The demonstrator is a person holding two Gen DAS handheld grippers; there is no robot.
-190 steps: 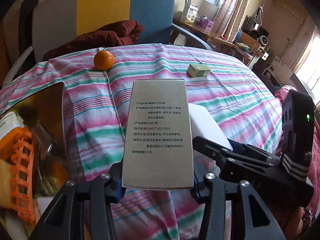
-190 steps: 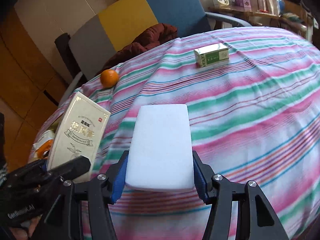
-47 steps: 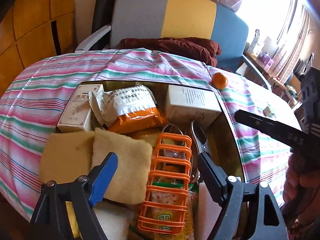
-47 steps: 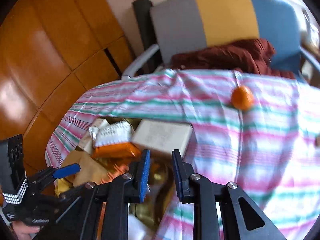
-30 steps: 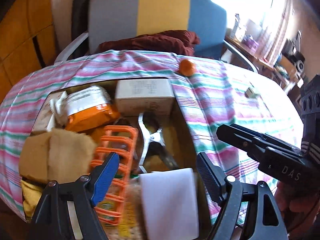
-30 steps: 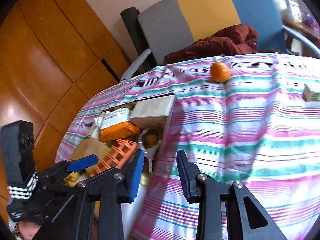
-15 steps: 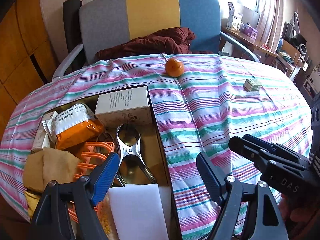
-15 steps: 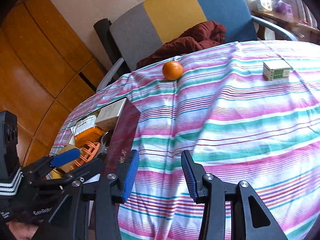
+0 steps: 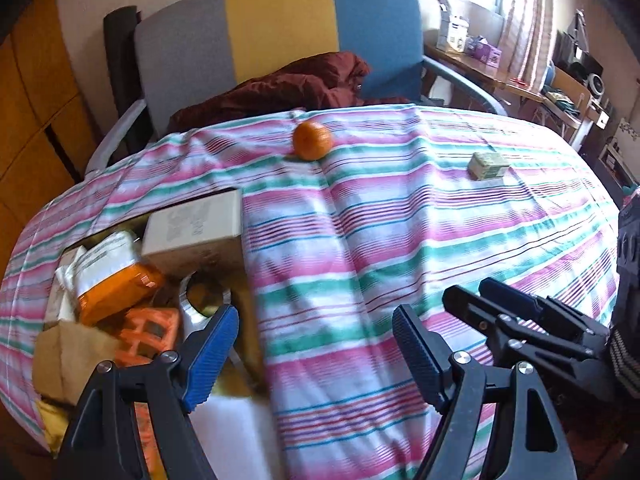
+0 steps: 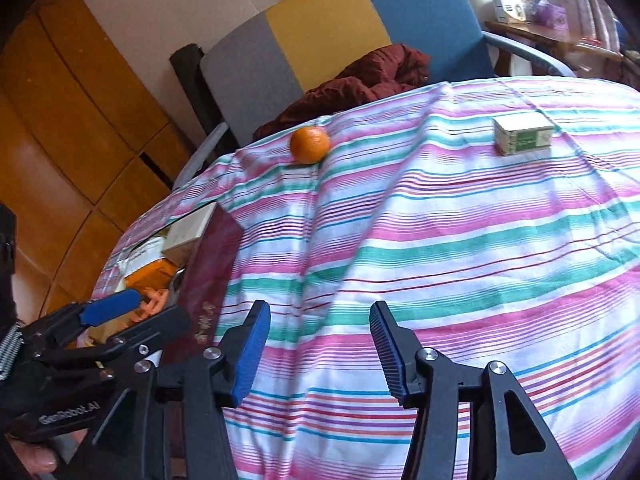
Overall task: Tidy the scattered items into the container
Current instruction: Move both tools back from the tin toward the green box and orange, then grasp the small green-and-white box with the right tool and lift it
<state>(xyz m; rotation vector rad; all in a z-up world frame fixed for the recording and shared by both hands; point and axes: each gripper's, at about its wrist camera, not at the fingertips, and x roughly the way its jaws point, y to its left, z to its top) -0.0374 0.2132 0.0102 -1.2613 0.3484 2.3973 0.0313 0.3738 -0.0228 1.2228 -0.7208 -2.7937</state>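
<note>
An orange point(image 9: 312, 141) point(image 10: 309, 144) and a small green-and-white box point(image 9: 489, 165) point(image 10: 523, 135) lie on the striped tablecloth point(image 9: 400, 240), far from both grippers. The open container point(image 10: 208, 276) sits at the table's left edge, filled with a beige box point(image 9: 196, 226), an orange packet point(image 9: 116, 292), an orange plastic rack point(image 9: 148, 330) and a white sponge point(image 9: 236, 436). My left gripper point(image 9: 316, 344) is open and empty, above the container's right wall and the cloth. My right gripper point(image 10: 318, 344) hangs over bare cloth, its jaws opening with nothing between them.
A grey, yellow and blue chair point(image 9: 280, 32) with a dark red garment point(image 9: 288, 88) stands behind the table. Wooden panelling point(image 10: 60, 120) lies to the left. A cluttered desk point(image 9: 520, 76) stands at the right by the window.
Both grippers have swung right, away from the container and toward the open cloth. The right gripper's jaws have spread wider. The orange and small box now sit nearer the middle of both views.
</note>
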